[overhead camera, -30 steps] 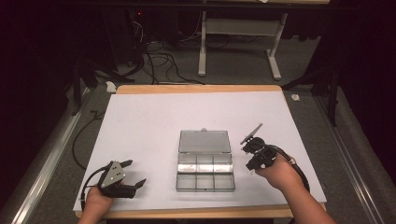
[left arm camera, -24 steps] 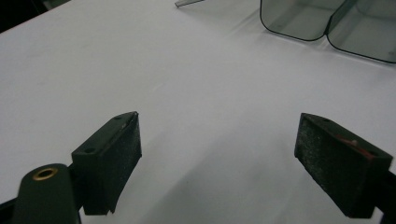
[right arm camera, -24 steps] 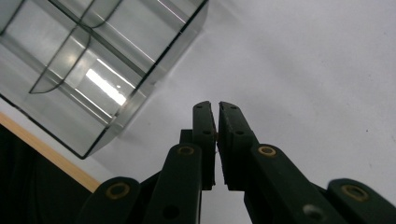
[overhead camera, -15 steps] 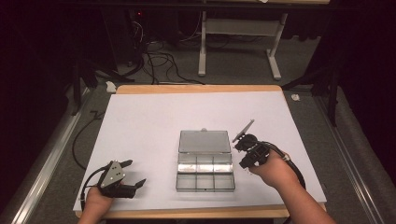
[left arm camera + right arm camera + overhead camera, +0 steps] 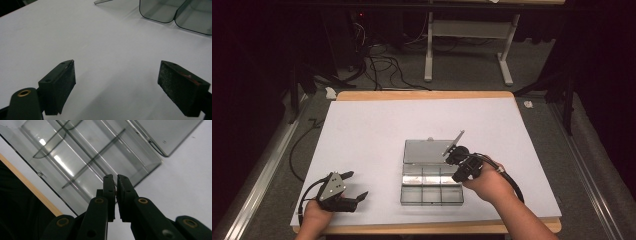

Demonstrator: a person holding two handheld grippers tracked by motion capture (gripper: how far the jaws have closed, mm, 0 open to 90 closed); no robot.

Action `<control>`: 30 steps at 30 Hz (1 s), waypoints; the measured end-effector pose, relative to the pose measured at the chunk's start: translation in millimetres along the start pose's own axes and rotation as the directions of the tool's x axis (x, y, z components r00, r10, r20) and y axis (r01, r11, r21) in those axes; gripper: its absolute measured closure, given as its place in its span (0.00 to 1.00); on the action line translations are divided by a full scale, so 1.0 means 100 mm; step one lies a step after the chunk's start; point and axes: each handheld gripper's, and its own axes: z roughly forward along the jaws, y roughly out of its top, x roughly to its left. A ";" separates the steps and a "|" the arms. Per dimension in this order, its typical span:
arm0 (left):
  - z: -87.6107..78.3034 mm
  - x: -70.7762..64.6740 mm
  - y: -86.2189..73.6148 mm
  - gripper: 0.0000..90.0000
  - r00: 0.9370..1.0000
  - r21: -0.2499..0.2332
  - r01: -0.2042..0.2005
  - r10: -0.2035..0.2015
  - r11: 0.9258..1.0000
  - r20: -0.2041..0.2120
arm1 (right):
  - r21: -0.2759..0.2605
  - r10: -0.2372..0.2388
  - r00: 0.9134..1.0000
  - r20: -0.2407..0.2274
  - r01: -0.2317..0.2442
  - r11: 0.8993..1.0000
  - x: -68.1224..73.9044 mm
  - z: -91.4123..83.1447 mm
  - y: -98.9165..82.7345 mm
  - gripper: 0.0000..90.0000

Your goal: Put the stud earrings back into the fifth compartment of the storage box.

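Note:
A clear plastic compartment box [image 5: 422, 187] lies open at the middle of the white sheet, its lid [image 5: 427, 151] folded flat behind it. The compartments look empty. My right gripper [image 5: 458, 175] hangs over the box's right edge with its jaws shut. In the right gripper view the gripper [image 5: 115, 177] points down at the box [image 5: 82, 152], and only a hairline gap shows between the pads. I cannot tell whether anything small is pinched there. My left gripper [image 5: 357, 185] rests open near the front left of the sheet, empty [image 5: 117, 67], with the box [image 5: 175, 12] ahead.
The white sheet [image 5: 377, 130] covers most of the wooden table [image 5: 422, 95]. The table's front edge [image 5: 30, 187] runs close below the box. Beyond the far edge are a dark floor with cables [image 5: 377, 65] and a white desk frame [image 5: 467, 30].
My right gripper has moved left, from beside the box to over its right edge. The left gripper has stayed put and open.

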 end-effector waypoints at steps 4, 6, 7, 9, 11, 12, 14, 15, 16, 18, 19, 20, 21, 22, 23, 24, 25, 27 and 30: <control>0.00 0.01 0.00 0.17 1.000 0.002 0.013 -0.013 1.000 0.000 | -0.006 -0.083 0.997 -0.002 0.083 0.997 0.07 0.08 0.06 0.96; 0.00 0.01 0.00 0.17 1.000 -0.002 0.007 -0.007 1.000 0.002 | -0.003 -0.093 0.996 -0.010 0.092 0.996 0.12 0.11 0.09 0.96; 0.00 0.01 0.00 0.17 1.000 -0.002 0.008 -0.008 1.000 0.003 | 0.000 -0.106 0.994 -0.013 0.106 0.994 0.15 0.14 0.11 0.96; 0.00 0.02 0.00 0.17 1.000 0.001 0.016 -0.016 1.000 0.000 | 0.002 -0.126 0.992 -0.015 0.126 0.992 0.20 0.17 0.14 0.96; 0.00 0.01 0.00 0.17 1.000 -0.002 0.011 -0.011 1.000 0.000 | 0.000 -0.126 0.992 -0.021 0.126 0.992 0.23 0.20 0.16 0.96; 0.00 0.01 0.00 0.17 1.000 -0.006 0.006 -0.006 1.000 0.003 | 0.000 -0.132 0.991 -0.024 0.132 0.991 0.24 0.21 0.17 0.96; 0.00 0.01 0.00 0.17 1.000 -0.003 0.008 -0.008 1.000 0.003 | 0.006 -0.141 0.990 -0.030 0.142 0.990 0.29 0.24 0.20 0.96; 0.00 0.01 0.00 0.17 1.000 0.000 0.015 -0.015 1.000 0.002 | 0.006 -0.145 0.989 -0.031 0.145 0.989 0.31 0.26 0.21 0.96; 0.00 0.01 0.00 0.17 1.000 0.001 0.015 -0.015 1.000 0.001 | 0.012 -0.153 0.988 -0.034 0.154 0.988 0.34 0.28 0.22 0.96; 0.00 0.01 0.00 0.17 1.000 -0.002 0.006 -0.006 1.000 0.002 | 0.006 -0.160 0.986 -0.038 0.161 0.987 0.37 0.31 0.24 0.96; 0.00 0.01 0.00 0.17 1.000 -0.002 0.004 -0.004 1.000 0.004 | 0.004 -0.166 0.985 -0.045 0.166 0.986 0.39 0.33 0.25 0.96; 0.00 0.01 0.00 0.17 1.000 0.000 0.008 -0.008 1.000 0.004 | 0.010 -0.169 0.984 -0.048 0.169 0.986 0.41 0.35 0.26 0.96; 0.00 0.01 0.00 0.17 1.000 0.001 0.011 -0.011 1.000 0.003 | 0.016 -0.166 0.985 -0.046 0.167 0.986 0.44 0.37 0.26 0.96; 0.00 0.01 0.00 0.17 1.000 0.003 0.014 -0.014 1.000 0.000 | 0.018 -0.184 0.982 -0.047 0.185 0.983 0.44 0.39 0.27 0.96; 0.00 0.01 0.00 0.17 1.000 0.000 0.010 -0.010 1.000 0.001 | 0.014 -0.185 0.981 -0.050 0.186 0.982 0.45 0.42 0.28 0.96; 0.00 0.01 0.00 0.17 1.000 -0.002 0.006 -0.006 1.000 0.002 | 0.015 -0.188 0.981 -0.056 0.189 0.982 0.46 0.45 0.28 0.96; 0.00 0.01 0.00 0.17 1.000 -0.003 0.004 -0.004 1.000 0.003 | 0.017 -0.188 0.981 -0.056 0.189 0.982 0.47 0.47 0.29 0.96; 0.00 0.01 0.00 0.17 1.000 0.001 0.011 -0.011 1.000 0.004 | 0.025 -0.195 0.979 -0.061 0.197 0.980 0.49 0.52 0.29 0.96; 0.00 0.01 0.00 0.17 1.000 -0.002 0.006 -0.006 1.000 0.003 | 0.035 -0.197 0.978 -0.064 0.200 0.979 0.51 0.59 0.30 0.96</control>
